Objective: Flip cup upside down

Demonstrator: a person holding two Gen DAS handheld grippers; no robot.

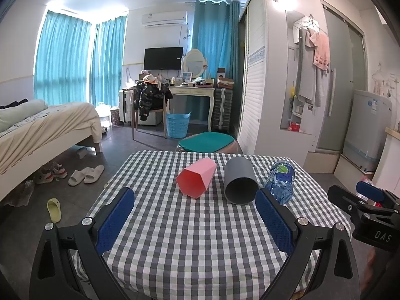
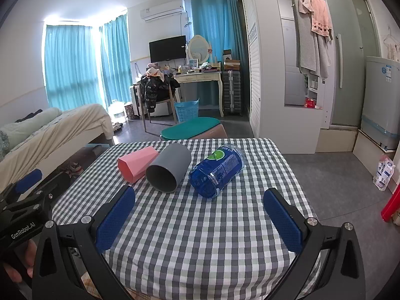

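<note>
On the checked tablecloth (image 1: 200, 237) three things lie on their sides in a row: a pink hexagonal cup (image 1: 196, 180), a grey round cup (image 1: 240, 183) just beside it on its right, and a blue plastic bottle (image 1: 280, 183) further right. Both cups have their open mouths turned toward the cameras. From the right wrist view the pink cup (image 2: 136, 163) and grey cup (image 2: 168, 171) look as if they touch, though the angle makes that hard to confirm; the bottle (image 2: 216, 171) lies near the grey cup with a narrow gap.

Over the near edge of the table, the left gripper (image 1: 195, 215) has its jaws spread wide, the blue pads (image 1: 115, 221) well apart and closed on nothing. Its right pad overlaps the grey cup's rim in the picture, but contact cannot be told.

Beside it, the right gripper (image 2: 198, 218) is likewise spread wide with nothing between its pads (image 2: 282, 218), short of the bottle and both cups.

Beyond the table stand a teal-cushioned stool (image 1: 207, 142), a bed (image 1: 47, 125) and a blue basket (image 1: 177, 124).
</note>
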